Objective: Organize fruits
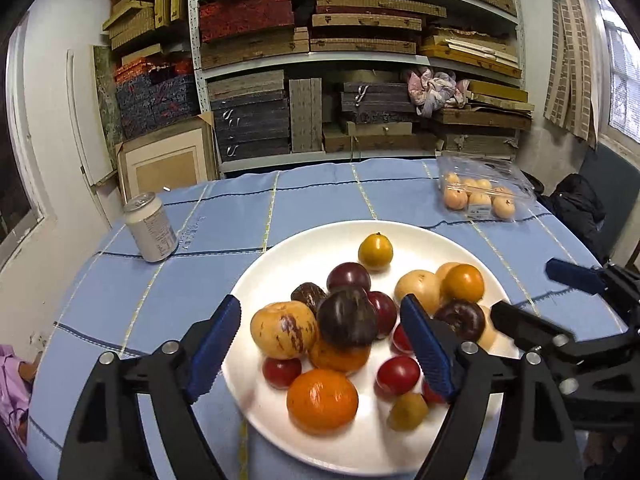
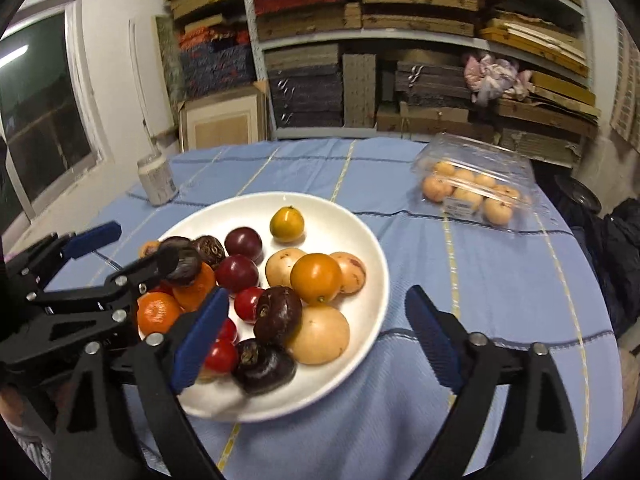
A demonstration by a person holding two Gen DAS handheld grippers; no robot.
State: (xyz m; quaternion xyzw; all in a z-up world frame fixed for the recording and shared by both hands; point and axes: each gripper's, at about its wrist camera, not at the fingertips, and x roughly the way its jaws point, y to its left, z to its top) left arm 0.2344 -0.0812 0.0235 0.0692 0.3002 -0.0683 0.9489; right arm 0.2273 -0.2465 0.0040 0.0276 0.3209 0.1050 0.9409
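Both tools gape empty: left tool over the fruit pile on the plate, right tool at its rim. Risk, as I judge it: closing on stacked round fruit nudges neighbours, one rolls onto the tabletop.

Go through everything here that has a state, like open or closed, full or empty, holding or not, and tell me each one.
Left gripper: open, empty, over the plate.
Right gripper: open, empty, over the plate's near-right edge.
White plate: loaded with mixed fruit.
Clear plastic clamshell: lid down, pale orange fruits inside.
Drink can: upright; opened or not, cannot tell.
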